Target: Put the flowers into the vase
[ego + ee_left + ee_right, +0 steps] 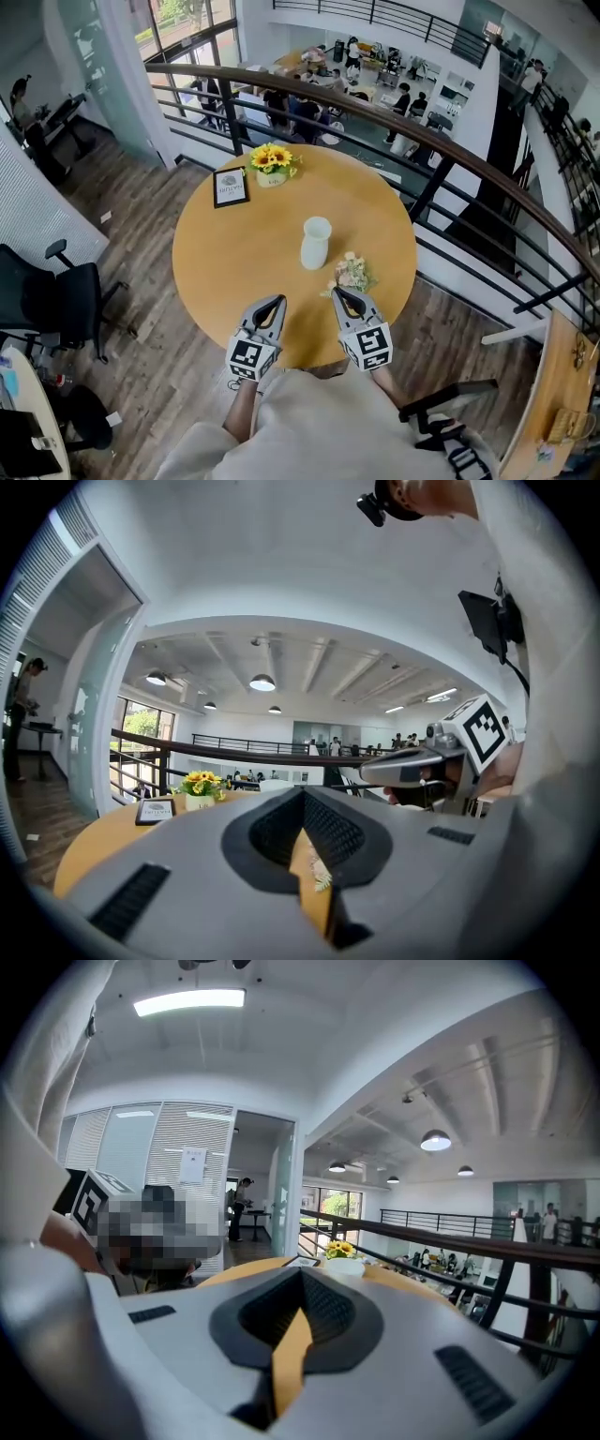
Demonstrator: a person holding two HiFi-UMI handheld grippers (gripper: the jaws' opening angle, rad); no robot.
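1. Step in hand, as judged: the reach toward the flowers (352, 273), before any grasp. Nothing was in the vase (316, 242) yet.
2. The left tool (278, 301) had its jaws pressed together and empty, over the near edge of the tabletop (216, 262).
3. The right tool (339, 293) was also pressed together and empty. Its tip was just beside the flowers; whether it touched them could not be told.
4. The flowers lay flat as one pale bunch toward the near right edge of the tabletop, near the vase but apart from it. The vase stood upright at about the middle, mouth up.
5. Next move likely called for spreading the right tool's jaws, closing them on the stems, lifting, turning the stems down and lowering them into the mouth. The left tool could steady the vase, since it looked light and tippable.
6. Counts: 1 vase, 1 loose bunch of flowers, 2 tools, 1 sunflower pot (271, 162) and 1 framed card (231, 186), both at the far edge.
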